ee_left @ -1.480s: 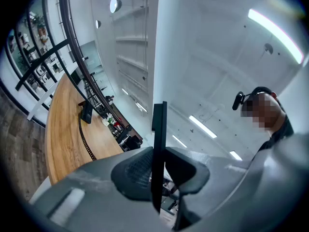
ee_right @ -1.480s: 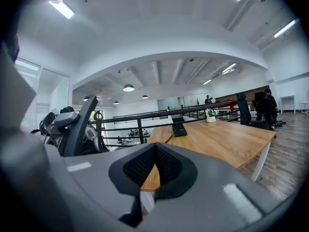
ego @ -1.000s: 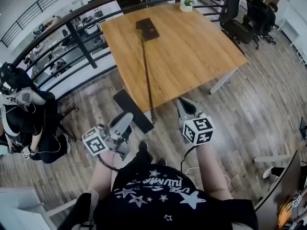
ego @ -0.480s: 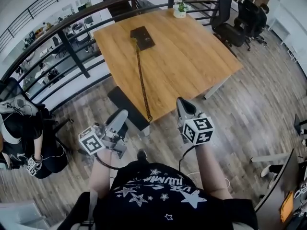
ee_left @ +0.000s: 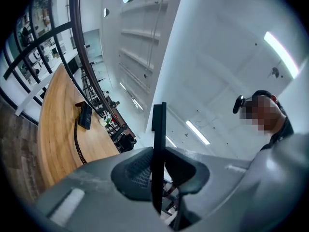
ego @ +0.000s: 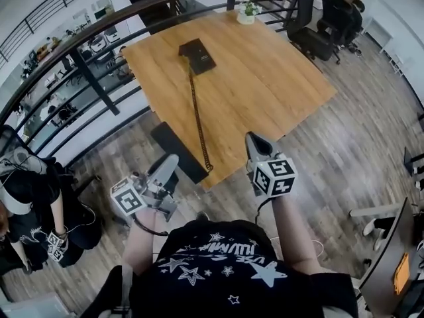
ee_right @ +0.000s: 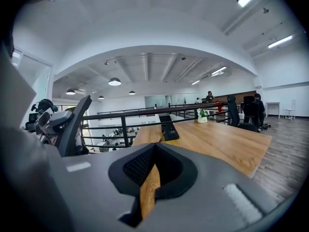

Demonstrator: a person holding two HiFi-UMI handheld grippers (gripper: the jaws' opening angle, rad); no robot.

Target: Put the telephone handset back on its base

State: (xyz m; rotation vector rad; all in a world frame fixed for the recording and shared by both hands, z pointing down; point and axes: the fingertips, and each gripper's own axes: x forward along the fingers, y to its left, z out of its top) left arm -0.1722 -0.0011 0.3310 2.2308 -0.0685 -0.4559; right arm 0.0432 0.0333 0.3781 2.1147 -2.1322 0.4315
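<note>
The left tongs (ego: 172, 161) are clenched on the flat black handset (ego: 187, 160), gripping its broad faces and holding it level just off the near corner of the bench (ego: 265, 78), at about eleven o'clock from the person; the right tongs (ego: 254, 139) are pressed together on nothing, at one o'clock. The base (ego: 197, 53) sits toward the bench's far side at twelve o'clock, well apart from the handset; the coiled cord (ego: 198, 118) runs nearly straight between them. Likely trouble: a tug on that cord would drag the base askew; so slim a grip could let the handset pivot or slip; slackened cord might bunch under the handset, seating it crooked.
</note>
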